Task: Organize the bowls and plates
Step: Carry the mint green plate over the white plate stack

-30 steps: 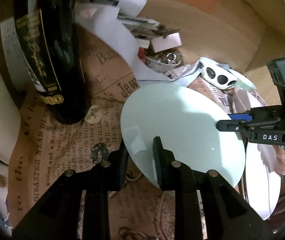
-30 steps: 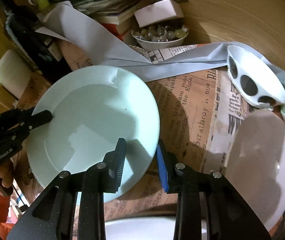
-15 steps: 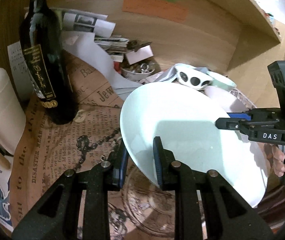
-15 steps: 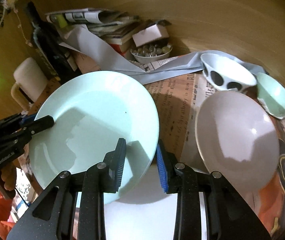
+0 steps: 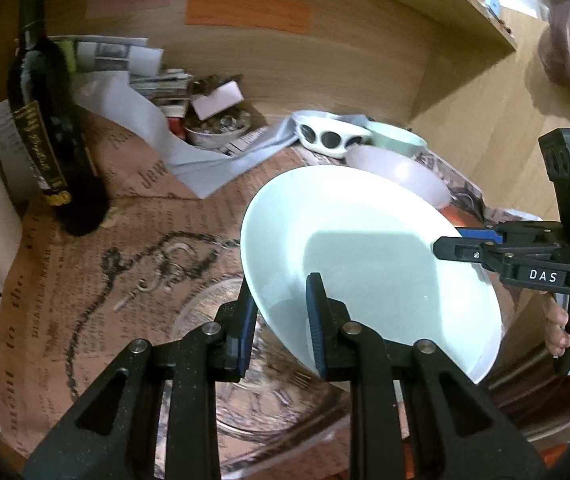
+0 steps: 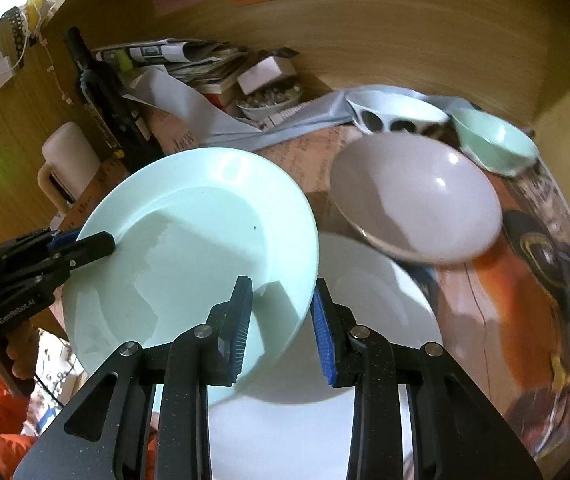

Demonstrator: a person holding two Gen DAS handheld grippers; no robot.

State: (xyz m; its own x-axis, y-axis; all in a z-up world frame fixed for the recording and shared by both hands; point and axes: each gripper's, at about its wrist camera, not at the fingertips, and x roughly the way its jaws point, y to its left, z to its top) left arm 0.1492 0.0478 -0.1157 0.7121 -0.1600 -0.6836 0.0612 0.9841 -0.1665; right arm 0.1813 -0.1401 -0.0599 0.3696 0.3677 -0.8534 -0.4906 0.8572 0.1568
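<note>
A pale mint plate is held in the air between both grippers, tilted. My left gripper is shut on its left rim; it also shows in the right wrist view. My right gripper is shut on the plate's right rim; it also shows in the left wrist view. A white plate lies below. A pale pink bowl, a mint bowl and a white bowl with dark spots sit behind.
A clear glass plate lies under the left gripper. A dark wine bottle stands at the left, a cream mug beside it. Papers, books and a small bowl of beads crowd the back wall. Newsprint covers the table.
Both grippers have lifted the mint plate off the table and drawn it back toward the near side. The white plate and the glass plate now show beneath it.
</note>
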